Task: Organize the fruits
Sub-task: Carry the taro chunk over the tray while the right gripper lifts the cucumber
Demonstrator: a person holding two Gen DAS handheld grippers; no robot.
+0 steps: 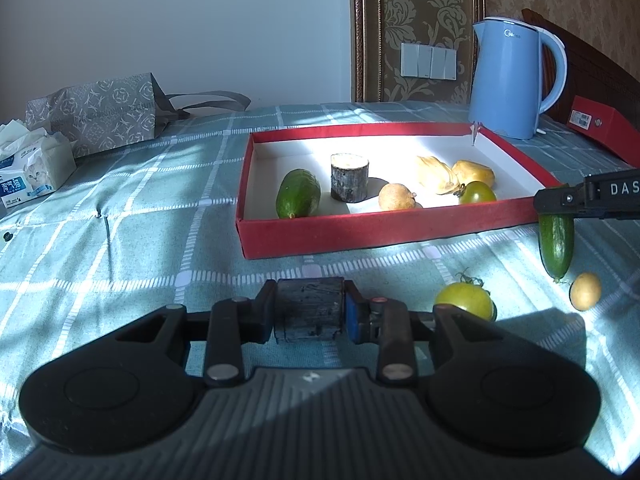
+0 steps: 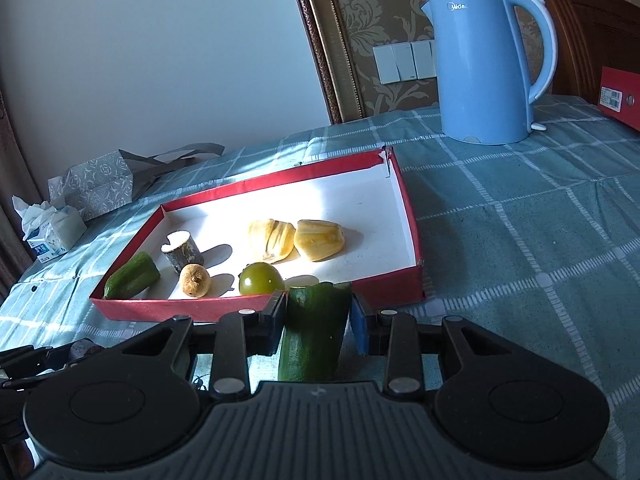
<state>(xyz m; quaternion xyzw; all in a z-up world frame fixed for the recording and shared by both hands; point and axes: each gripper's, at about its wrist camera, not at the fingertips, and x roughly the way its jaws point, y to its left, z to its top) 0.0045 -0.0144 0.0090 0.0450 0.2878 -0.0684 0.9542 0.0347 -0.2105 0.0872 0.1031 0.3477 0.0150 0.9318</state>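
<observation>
Left tool pinches a dark sugarcane chunk; right tool pinches a cucumber piece, both short of the red tray. Six pieces sit inside. Green tomato and longan remain on the bed.

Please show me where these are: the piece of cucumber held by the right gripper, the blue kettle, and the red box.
cucumber piece (image 2: 314, 332): right wrist view, middle of its skin.
blue kettle (image 2: 480, 76): right wrist view, body.
red box (image 2: 180, 307): right wrist view, near wall.
</observation>
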